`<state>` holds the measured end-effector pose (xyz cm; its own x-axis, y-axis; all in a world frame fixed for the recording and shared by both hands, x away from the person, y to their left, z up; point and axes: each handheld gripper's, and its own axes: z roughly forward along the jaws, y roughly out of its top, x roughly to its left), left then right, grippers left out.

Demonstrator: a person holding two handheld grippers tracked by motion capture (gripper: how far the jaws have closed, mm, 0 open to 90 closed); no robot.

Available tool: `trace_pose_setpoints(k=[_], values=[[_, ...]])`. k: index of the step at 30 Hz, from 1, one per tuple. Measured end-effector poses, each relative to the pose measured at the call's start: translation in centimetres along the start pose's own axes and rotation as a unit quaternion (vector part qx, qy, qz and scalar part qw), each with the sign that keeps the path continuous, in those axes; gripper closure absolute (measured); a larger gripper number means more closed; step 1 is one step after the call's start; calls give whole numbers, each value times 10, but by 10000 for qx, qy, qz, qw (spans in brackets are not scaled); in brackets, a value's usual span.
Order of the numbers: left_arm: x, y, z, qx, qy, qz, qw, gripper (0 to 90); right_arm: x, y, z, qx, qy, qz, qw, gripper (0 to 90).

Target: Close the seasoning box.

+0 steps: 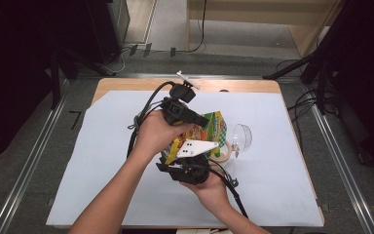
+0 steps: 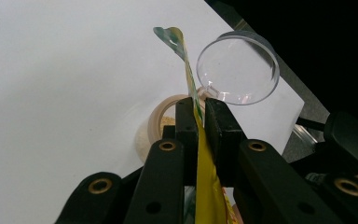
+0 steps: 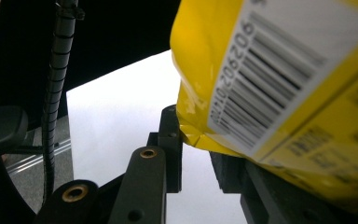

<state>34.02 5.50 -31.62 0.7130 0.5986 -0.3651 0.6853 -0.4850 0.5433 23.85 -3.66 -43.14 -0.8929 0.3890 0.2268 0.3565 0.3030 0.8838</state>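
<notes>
A yellow and green snack bag [image 1: 213, 127] hangs above the table between my two grippers. My left gripper [image 1: 202, 120] comes in from the upper left. In the left gripper view its jaws are shut on the bag's thin upper edge [image 2: 192, 88], with the gripper [image 2: 200, 112] pinching the film flat. My right gripper [image 1: 187, 158], under its grey plate, holds the bag from below. In the right gripper view the bag [image 3: 284, 70] shows its barcode, and its lower corner sits between the jaws of that gripper [image 3: 196, 142], against the left pad.
A clear plastic cup [image 1: 243, 136] [image 2: 237, 70] lies on its side on the white paper sheet [image 1: 282, 190], right of the bag. A roll of tape [image 1: 225, 152] [image 2: 161, 122] lies beside it. The wooden table edge [image 1: 126, 83] runs along the back.
</notes>
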Motion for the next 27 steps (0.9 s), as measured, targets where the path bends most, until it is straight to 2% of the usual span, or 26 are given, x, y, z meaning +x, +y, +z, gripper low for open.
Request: trace_pose_setpoints(k=[27], values=[[-2, 2, 1, 8, -7, 18, 10000, 843, -1, 0, -1, -3, -23, 36, 10000, 769]])
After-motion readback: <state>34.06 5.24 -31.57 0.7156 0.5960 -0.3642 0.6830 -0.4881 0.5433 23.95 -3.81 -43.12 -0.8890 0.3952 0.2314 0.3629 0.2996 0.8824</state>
